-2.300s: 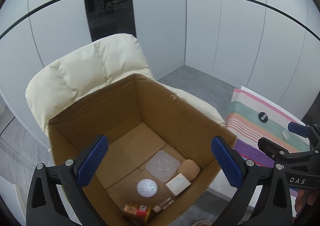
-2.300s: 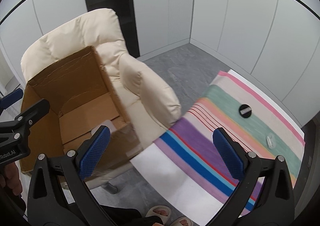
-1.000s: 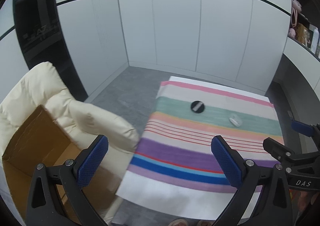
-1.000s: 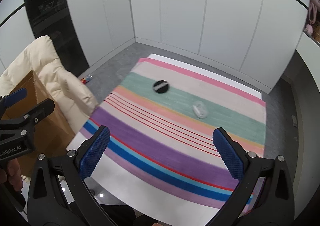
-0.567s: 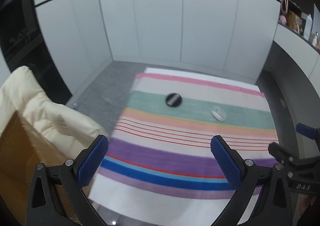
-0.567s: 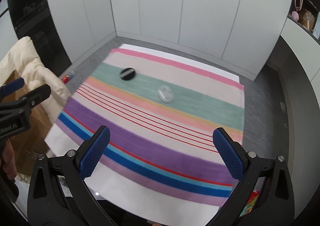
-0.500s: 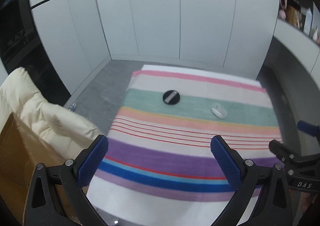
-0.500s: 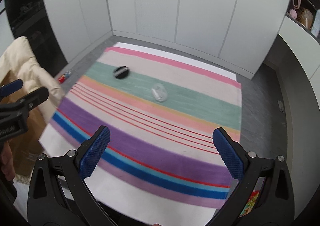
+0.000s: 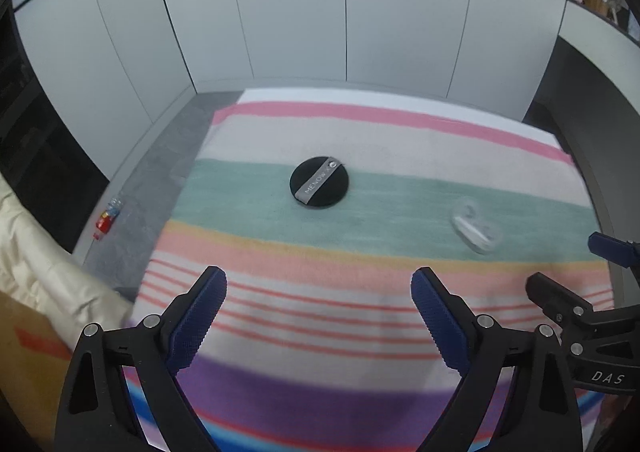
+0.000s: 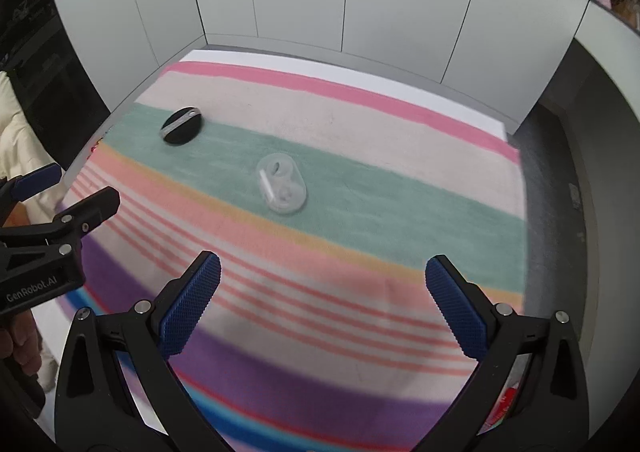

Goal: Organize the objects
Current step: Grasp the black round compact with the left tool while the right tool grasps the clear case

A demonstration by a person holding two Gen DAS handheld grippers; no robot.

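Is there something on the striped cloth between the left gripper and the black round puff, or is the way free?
Nothing visible stands between them. From the left gripper to the black round puff there is only bare striped cloth. The clear plastic case lies off to the right, apart from the puff. The gripper's jaws are closing, with nothing between them.

A round black puff [image 9: 319,187] with a grey strap reading MENOW across it is lying flat on the green band of the striped cloth [image 9: 360,140], just above the centre of the left wrist view. A small clear oval case [image 10: 282,184] holding white pieces is resting on the same band, well apart from the puff, above centre in the right wrist view.
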